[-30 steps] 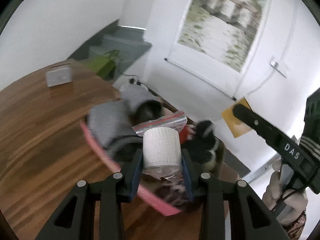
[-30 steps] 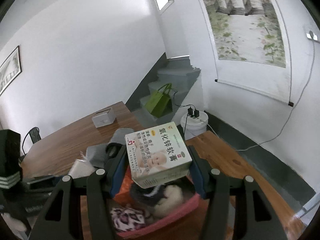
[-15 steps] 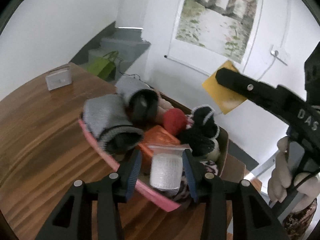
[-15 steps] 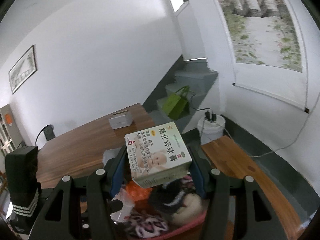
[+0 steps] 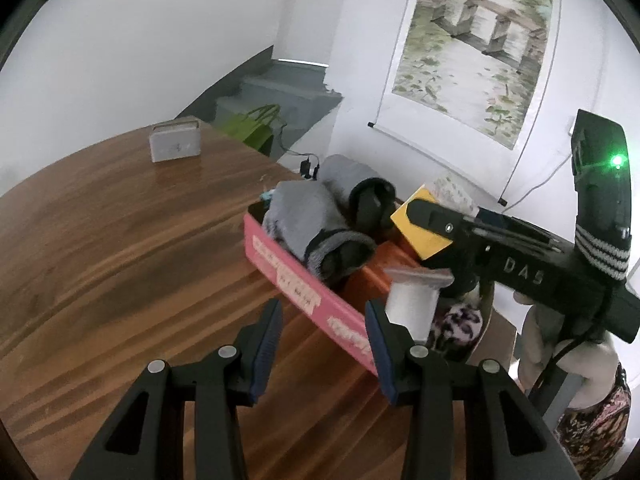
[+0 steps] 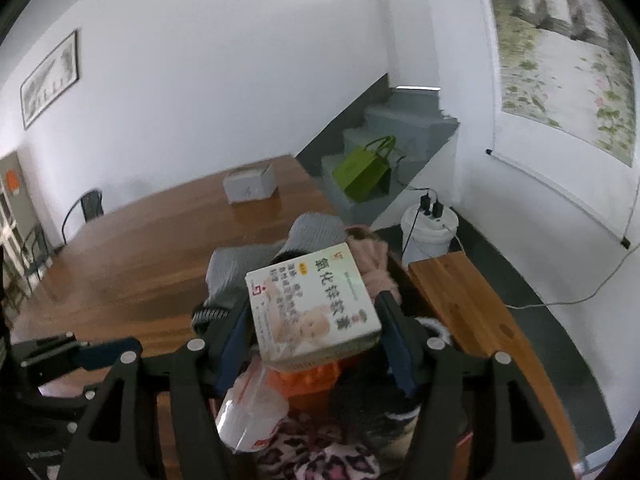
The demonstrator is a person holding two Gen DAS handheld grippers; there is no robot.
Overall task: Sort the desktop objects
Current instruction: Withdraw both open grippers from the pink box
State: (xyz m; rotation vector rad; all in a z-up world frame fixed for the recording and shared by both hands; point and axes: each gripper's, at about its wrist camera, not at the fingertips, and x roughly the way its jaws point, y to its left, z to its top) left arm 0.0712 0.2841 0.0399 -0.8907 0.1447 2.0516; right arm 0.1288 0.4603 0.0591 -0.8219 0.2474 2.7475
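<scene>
A pink storage box (image 5: 304, 292) on the wooden table holds grey rolled cloths (image 5: 316, 220), dark socks and an orange item. A bagged white bandage roll (image 5: 412, 304) lies in the box beside my left gripper's right finger. My left gripper (image 5: 324, 344) is open and empty over the box's near wall. My right gripper (image 6: 314, 336) is shut on a white ointment carton (image 6: 312, 300) and holds it just above the box contents. The carton also shows yellow-sided in the left wrist view (image 5: 420, 236). The bandage roll (image 6: 248, 412) lies below the carton.
A small grey box (image 5: 175, 145) stands at the table's far side. A wooden bench (image 6: 472, 304), a white bucket (image 6: 430, 230) and a green bag (image 6: 364, 168) are beyond the table's end. A leopard-print cloth (image 6: 320, 456) lies in the box.
My left gripper opened and let the bagged bandage roll go into the pink box, then drew back left. My right gripper lowered the carton toward the box contents.
</scene>
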